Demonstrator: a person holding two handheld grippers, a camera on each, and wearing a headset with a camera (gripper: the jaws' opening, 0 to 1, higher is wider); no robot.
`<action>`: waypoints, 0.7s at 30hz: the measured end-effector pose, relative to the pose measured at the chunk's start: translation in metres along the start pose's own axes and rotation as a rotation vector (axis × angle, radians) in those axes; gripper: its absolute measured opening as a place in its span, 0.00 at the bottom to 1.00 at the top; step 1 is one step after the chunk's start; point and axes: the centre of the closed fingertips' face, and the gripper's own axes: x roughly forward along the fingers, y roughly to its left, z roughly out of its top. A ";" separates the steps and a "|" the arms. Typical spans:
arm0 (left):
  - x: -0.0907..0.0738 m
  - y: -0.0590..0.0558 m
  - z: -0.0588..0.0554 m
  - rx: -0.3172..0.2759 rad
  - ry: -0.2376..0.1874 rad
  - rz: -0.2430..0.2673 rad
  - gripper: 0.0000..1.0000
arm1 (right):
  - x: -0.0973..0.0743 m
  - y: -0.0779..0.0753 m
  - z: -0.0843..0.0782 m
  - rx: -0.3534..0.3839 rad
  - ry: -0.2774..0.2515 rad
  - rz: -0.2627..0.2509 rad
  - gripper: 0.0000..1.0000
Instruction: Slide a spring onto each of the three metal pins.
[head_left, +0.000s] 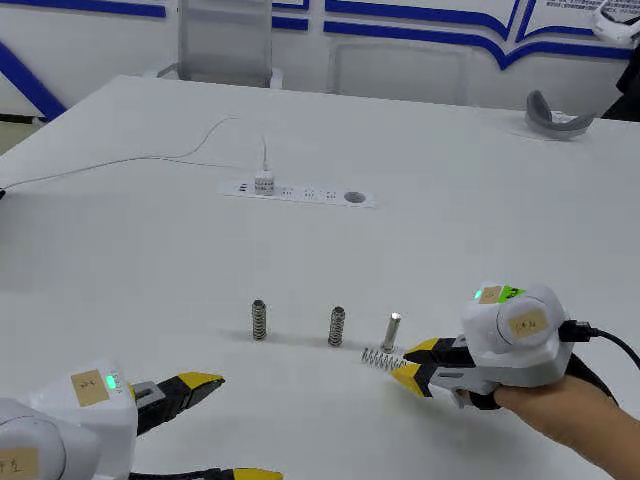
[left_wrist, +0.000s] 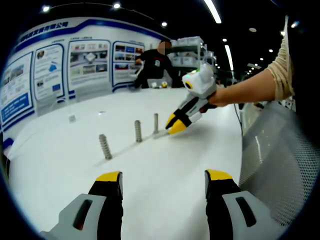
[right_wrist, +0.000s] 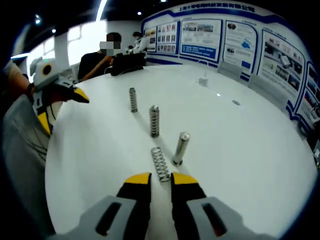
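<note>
Small steel coil spring (right_wrist: 159, 163) lay on the white bench (right_wrist: 250, 150) just beside the bare metal pin (right_wrist: 180, 147), one end between the nearly closed right tongs (right_wrist: 161, 178), grip unclear; left tongs (left_wrist: 164, 175) gaped empty. Likely light, squashy: pinch mid-coil.

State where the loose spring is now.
The loose spring lies at lower right in the head view, beside the bare pin, one end between the jaws of the right gripper.

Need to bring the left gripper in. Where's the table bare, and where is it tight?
The table is bare between the power strip and the row of pins, and left of that row, ahead of the left gripper. It is crowded around the bare pin, where the loose spring lies at the tips of the right gripper.
</note>
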 end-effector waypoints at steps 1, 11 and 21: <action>0.000 0.000 0.000 -0.001 0.000 0.001 0.68 | 0.000 0.000 0.000 -0.003 0.001 0.002 0.16; -0.001 0.001 0.000 -0.006 0.000 0.007 0.67 | 0.006 -0.001 -0.001 0.003 0.007 0.016 0.16; -0.001 0.001 0.000 -0.005 0.001 0.006 0.66 | 0.007 0.002 -0.004 0.020 0.012 0.029 0.13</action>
